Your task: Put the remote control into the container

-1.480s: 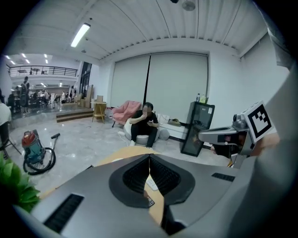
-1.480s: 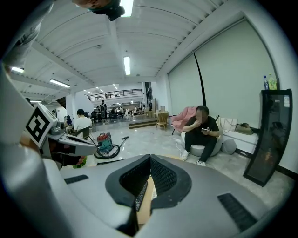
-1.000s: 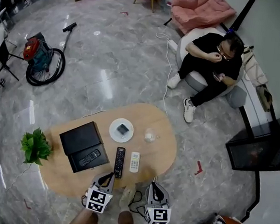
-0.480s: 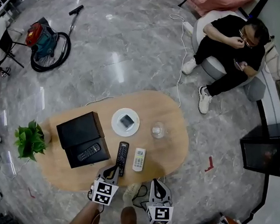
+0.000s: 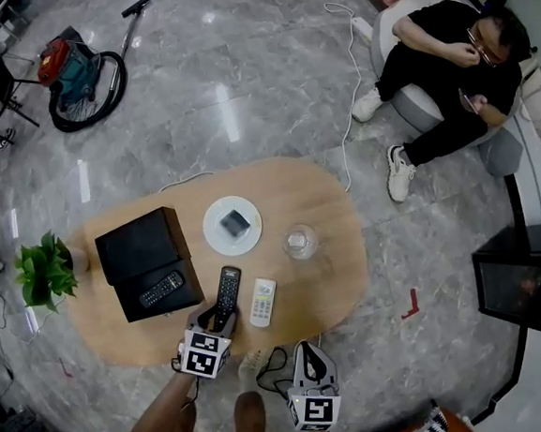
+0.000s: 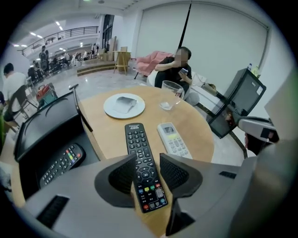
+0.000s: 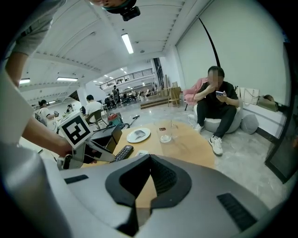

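Hard black plastic, long & slim: the black remote (image 5: 228, 291) lies flat on the wood surface (image 5: 312, 280), just beside the container (image 5: 178, 301). A white remote (image 5: 262, 302) lies next out from the container. The black one isn't in the container yet; another dark remote (image 5: 161, 289) lies inside it.

Left tongs (image 6: 147, 159) point steeply down over the near end of the black remote. Their jaws have just been opening & now stand spread, one along each long edge w/ the remote between them. The pads aren't pressing it, as far as the left gripper view shows. Right tongs (image 7: 149, 174) are pressed together on nothing, at the surface edge, farther from the container than the left ones.

Handling, my guess: light, stiff, no flex, not esp. fragile, tho a drop could pop the battery cover. The smooth side edges are prob. a bit slippery. So a firm squeeze across the narrow width, not top-to-bottom on the rubber buttons.

The straddle sits approx. a third up from the near end; gripped there, the far end may droop or swing. Nearer the middle would balance better. Then lift & carry it across to the container, laying it alongside the remote inside. Room there looks tight, so the angle matters.
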Motion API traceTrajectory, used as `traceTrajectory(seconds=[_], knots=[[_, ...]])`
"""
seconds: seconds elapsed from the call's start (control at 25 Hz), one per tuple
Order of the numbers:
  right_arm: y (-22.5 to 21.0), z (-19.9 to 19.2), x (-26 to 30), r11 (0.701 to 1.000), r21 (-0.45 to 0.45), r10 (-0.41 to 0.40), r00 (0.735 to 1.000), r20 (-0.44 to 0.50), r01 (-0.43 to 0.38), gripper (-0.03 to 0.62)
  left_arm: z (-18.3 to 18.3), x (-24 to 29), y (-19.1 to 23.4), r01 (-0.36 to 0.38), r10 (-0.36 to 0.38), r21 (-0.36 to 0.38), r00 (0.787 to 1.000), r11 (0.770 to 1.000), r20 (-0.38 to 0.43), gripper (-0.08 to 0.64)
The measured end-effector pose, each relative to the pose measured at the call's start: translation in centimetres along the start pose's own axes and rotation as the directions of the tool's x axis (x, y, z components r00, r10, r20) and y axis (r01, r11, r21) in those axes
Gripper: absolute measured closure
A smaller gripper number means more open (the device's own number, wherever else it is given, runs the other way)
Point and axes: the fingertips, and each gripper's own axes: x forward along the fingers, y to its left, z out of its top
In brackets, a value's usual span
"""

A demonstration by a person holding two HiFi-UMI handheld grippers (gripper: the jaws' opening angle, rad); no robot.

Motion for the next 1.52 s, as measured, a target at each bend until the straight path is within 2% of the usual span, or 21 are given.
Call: traceTrajectory(seconds=[0.24,0.52,1.2,1.52], knots=[[-0.5,-0.4,0.1,1.000,0.003,0.010,1.000,-0.012,-0.010,0.581,-0.8,2.0,0.5,-0.047,0.043,-0.067,0.997,0.997,-0.064,0.334],[-1.3,-1.3,0.3,1.000,0.004,0.015,0.999,-0.029,-0.015,0.583,-1.7,3.0,1.3,-0.095,0.088,-0.064,0.991,0.993,-0.104,0.330],[-2.7,-2.5,-0.1,1.000,0.018,0.008,0.999,-0.045,-0.007,0.581,-2.2,4.4,1.3,-0.081,0.062,-0.112,0.984,0.990,-0.167,0.330],[-2.0,-2.6,-0.5,1.000,0.010,0.007,0.999,-0.049,-0.007,0.583,-1.8,4.3,1.3,-0.077,0.058,-0.135,0.989,0.988,-0.140,0.330]])
